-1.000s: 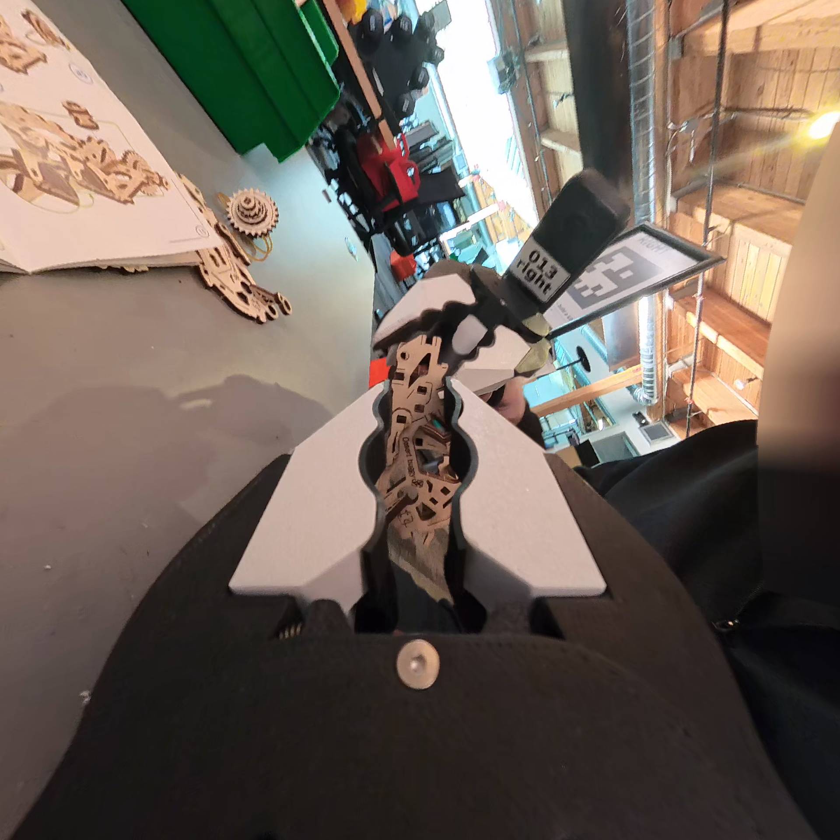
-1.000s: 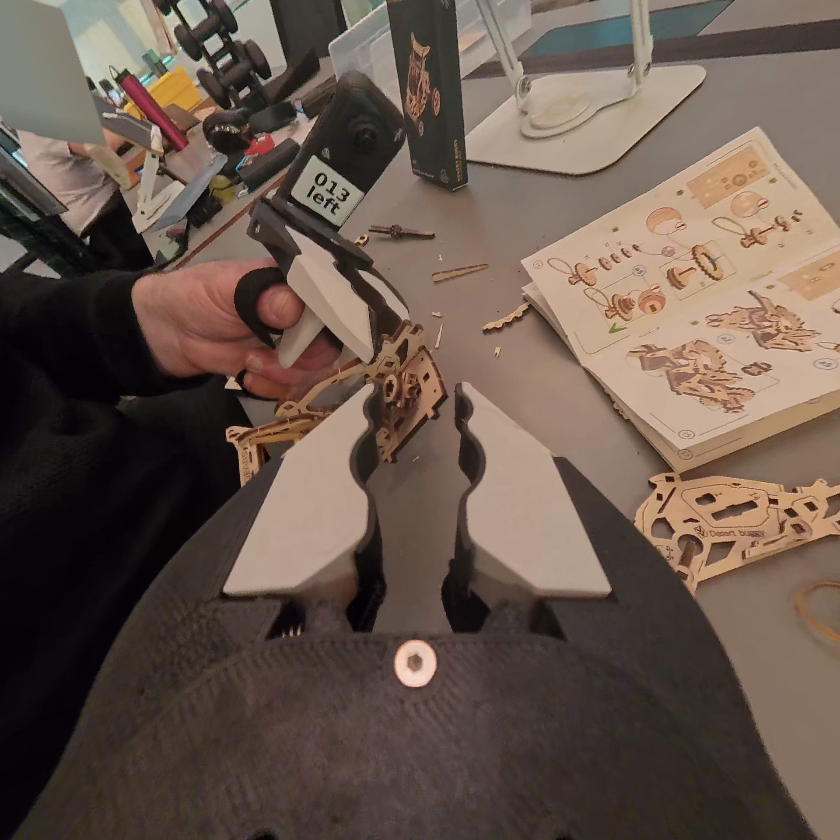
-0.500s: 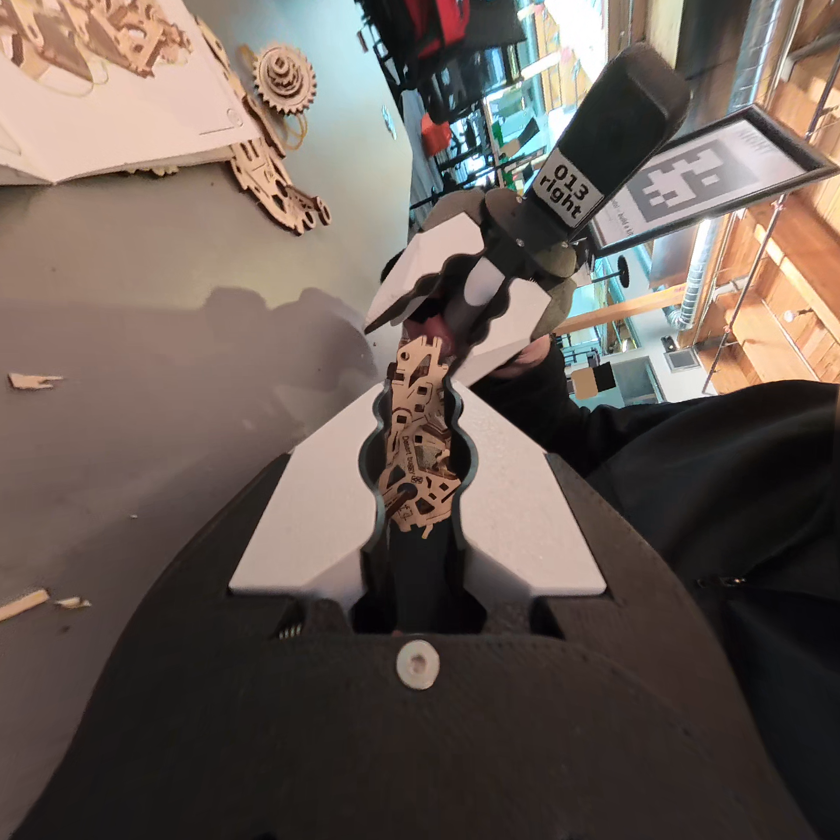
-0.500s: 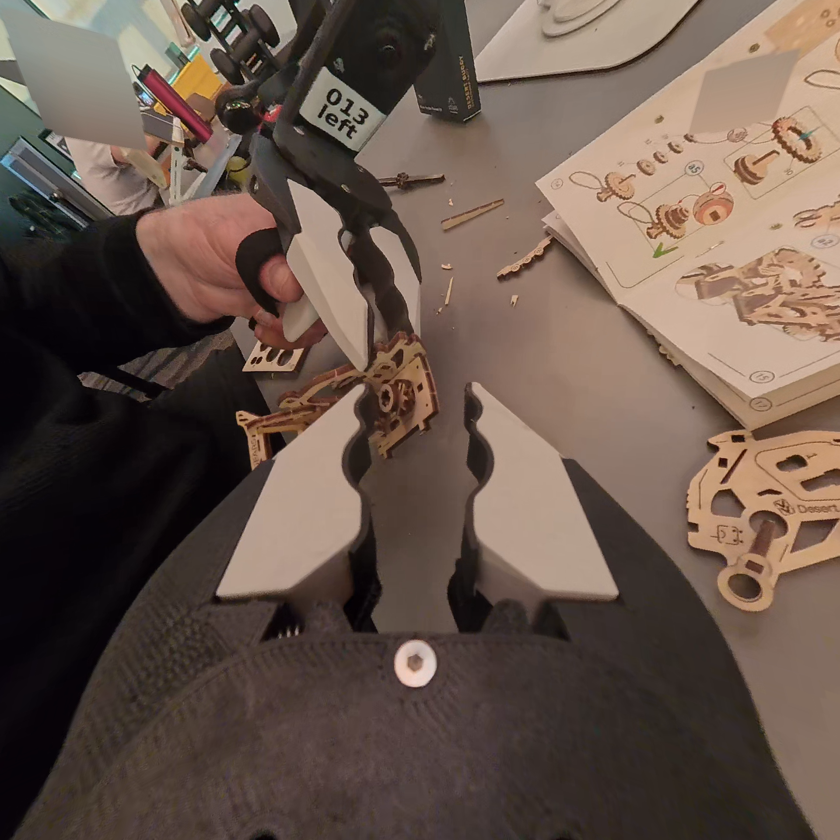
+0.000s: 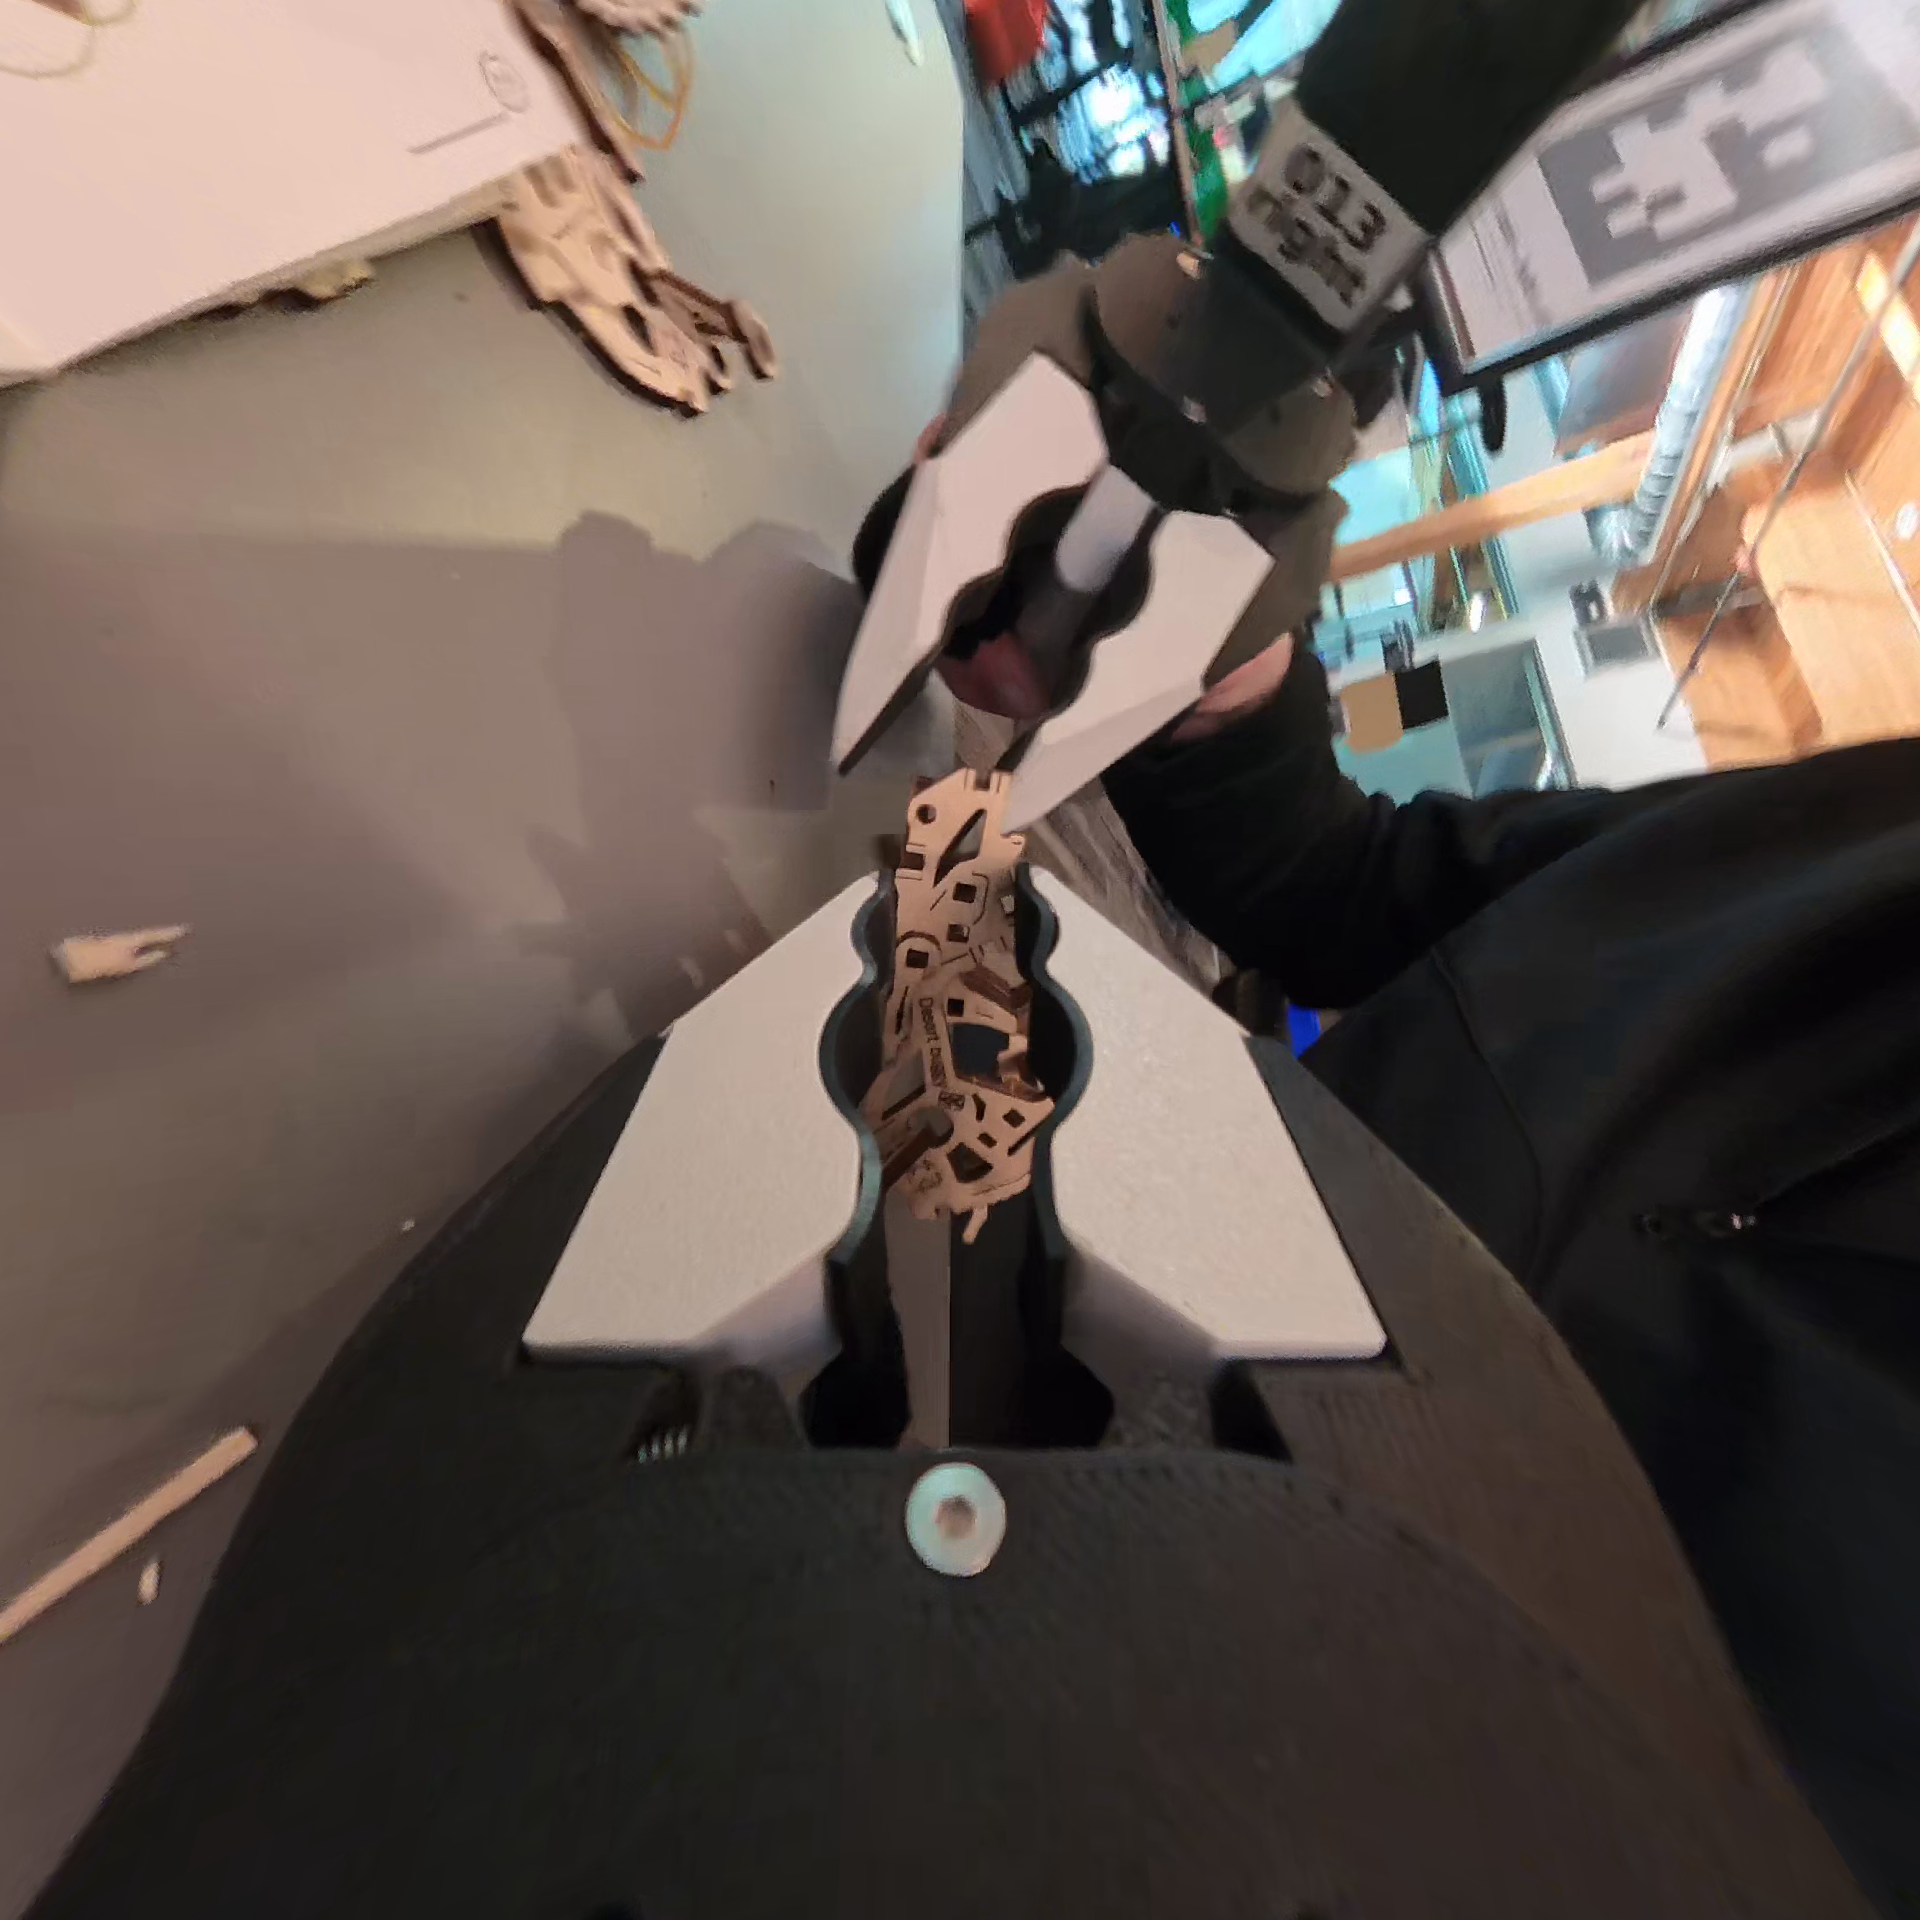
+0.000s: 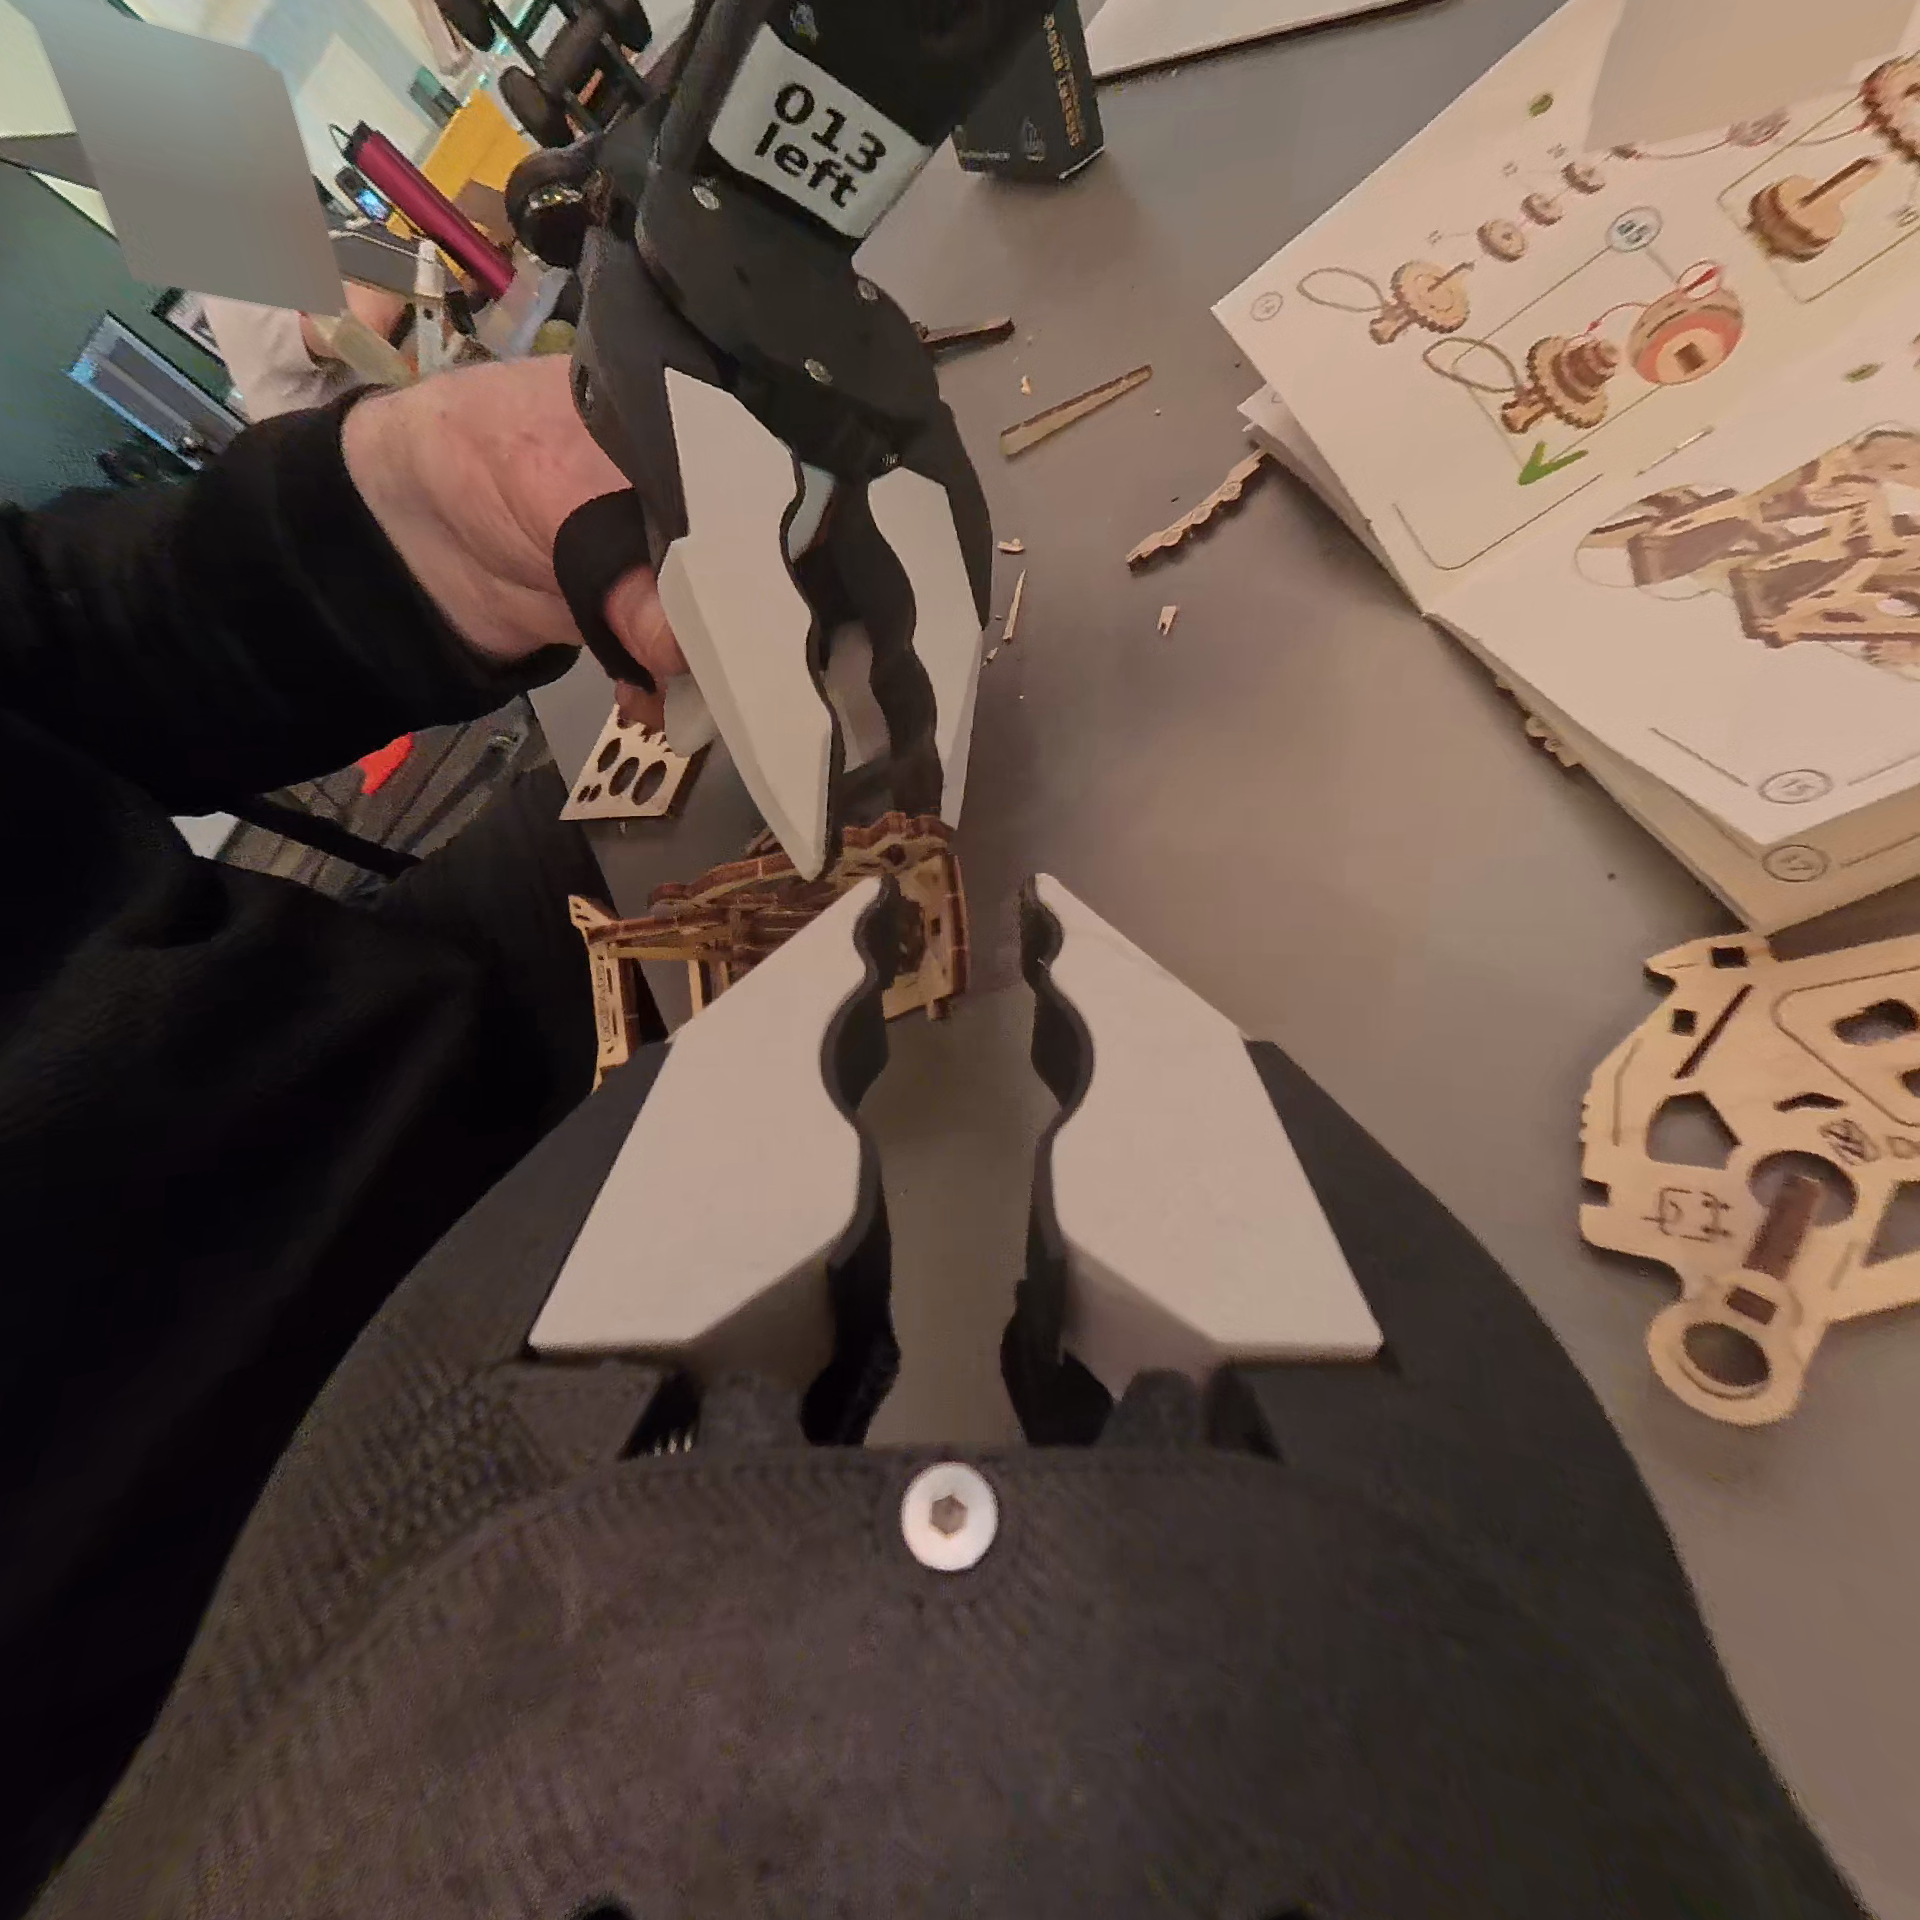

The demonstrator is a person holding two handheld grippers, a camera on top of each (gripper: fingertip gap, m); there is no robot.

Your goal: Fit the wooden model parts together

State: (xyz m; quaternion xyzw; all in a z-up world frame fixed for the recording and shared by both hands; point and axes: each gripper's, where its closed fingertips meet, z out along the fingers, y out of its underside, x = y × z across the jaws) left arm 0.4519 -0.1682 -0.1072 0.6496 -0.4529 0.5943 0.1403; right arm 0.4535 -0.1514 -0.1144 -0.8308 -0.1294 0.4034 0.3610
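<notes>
Wooden model frame is held between the fingers of the left gripper, which is closed tight on it. It is held up off the grey table, on its thin edge, and its top end sticks out past the fingertips. In the right wrist view the same frame is seen under the tips of the left gripper.

Just past that top end, the right gripper is held with its fingers apart, and nothing is held in it. One of its fingertips is right beside the top of the frame; whether they touch cannot be told. In its own view the right gripper is seen about half open, with the frame just ahead of its left finger.

Off to the right of the right gripper, a flat wooden side piece is lying on the table, just below an open instruction book. Small wood scraps are scattered beyond the left gripper.

Some things could go wrong from here. The frame is thin and full of holes, so it could be snapped if it is squeezed or bumped too hard. It could be twisted out of the left gripper if it is pushed from the side by the right one. If the frame is grabbed only by its tip, a small tab could be broken off. The parts could also be lined up badly, so that they get stuck.
</notes>
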